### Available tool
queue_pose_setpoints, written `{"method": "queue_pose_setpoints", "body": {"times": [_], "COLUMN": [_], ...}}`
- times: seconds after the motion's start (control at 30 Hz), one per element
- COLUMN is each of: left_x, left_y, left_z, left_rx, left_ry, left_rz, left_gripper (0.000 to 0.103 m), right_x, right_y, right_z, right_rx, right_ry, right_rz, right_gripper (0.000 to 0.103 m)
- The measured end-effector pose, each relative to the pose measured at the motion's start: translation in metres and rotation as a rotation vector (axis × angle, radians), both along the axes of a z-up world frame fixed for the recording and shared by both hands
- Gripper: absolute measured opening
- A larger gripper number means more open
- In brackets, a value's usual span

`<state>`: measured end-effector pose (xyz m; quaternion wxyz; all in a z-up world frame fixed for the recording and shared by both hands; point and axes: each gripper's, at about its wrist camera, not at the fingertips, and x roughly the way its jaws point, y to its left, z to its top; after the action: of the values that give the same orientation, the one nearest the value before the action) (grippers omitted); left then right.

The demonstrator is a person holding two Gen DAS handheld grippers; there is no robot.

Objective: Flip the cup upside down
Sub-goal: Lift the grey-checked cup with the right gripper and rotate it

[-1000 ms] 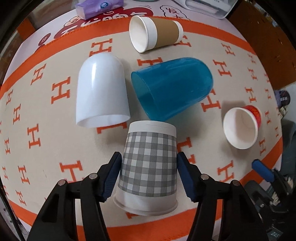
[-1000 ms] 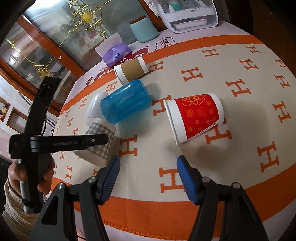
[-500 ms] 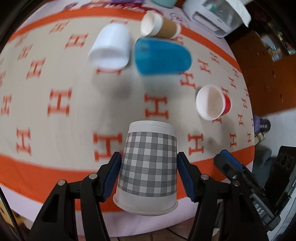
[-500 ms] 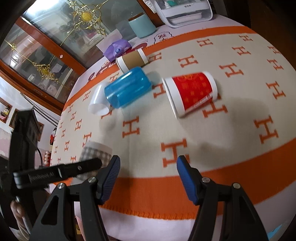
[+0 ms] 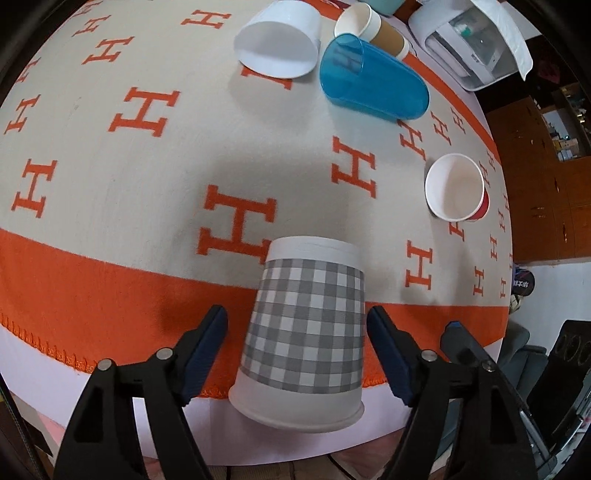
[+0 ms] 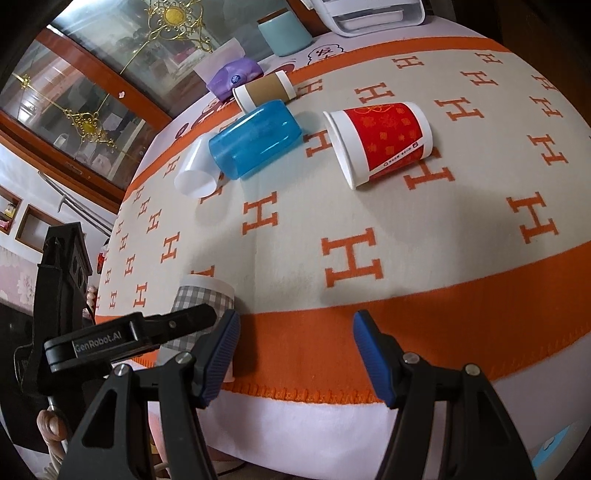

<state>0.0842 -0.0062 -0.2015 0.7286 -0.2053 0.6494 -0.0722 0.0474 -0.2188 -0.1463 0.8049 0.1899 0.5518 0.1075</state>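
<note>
A grey-and-white checked paper cup (image 5: 306, 328) sits between the fingers of my left gripper (image 5: 297, 326), base pointing away from the camera, rim toward it. There are gaps between the blue pads and the cup's sides, so the left gripper is open. The cup is at the near orange border of the tablecloth (image 5: 110, 280). In the right wrist view the same cup (image 6: 203, 299) shows at lower left, partly hidden by the left gripper's arm. My right gripper (image 6: 295, 350) is open and empty over the table's near edge.
Lying on their sides: a white cup (image 5: 280, 44), a blue plastic cup (image 5: 373, 81), a brown-sleeved paper cup (image 5: 373, 31) and a red paper cup (image 6: 380, 136). A tissue pack (image 6: 232, 77), teal jar (image 6: 284, 31) and white appliance (image 5: 476, 44) stand at the back.
The left gripper carried the checked cup back from the cluster of cups to the table's near edge. Its fingers have now opened off the cup. The right gripper drew back slightly.
</note>
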Motion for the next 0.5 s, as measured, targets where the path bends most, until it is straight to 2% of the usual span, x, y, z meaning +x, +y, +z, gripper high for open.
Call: {"method": "queue_pose_setpoints", "body": {"times": [0.27, 0.5], "left_x": [-0.005, -0.019], "left_y": [0.003, 0.013], "left_z": [0.029, 0.067], "left_rx": [0.027, 0.118], "left_ry": [-0.085, -0.236], "left_rz": [-0.038, -0.083], "left_gripper": [0.082, 0.085], "right_x": [-0.003, -0.002], "right_y": [0.005, 0.017], "right_z": [0.009, 0.013], "right_rx": [-0.001, 0.026], "right_ry": [-0.006, 0.0], "right_rz": [0.025, 0.069], "right_gripper": [0.064, 0.064]}}
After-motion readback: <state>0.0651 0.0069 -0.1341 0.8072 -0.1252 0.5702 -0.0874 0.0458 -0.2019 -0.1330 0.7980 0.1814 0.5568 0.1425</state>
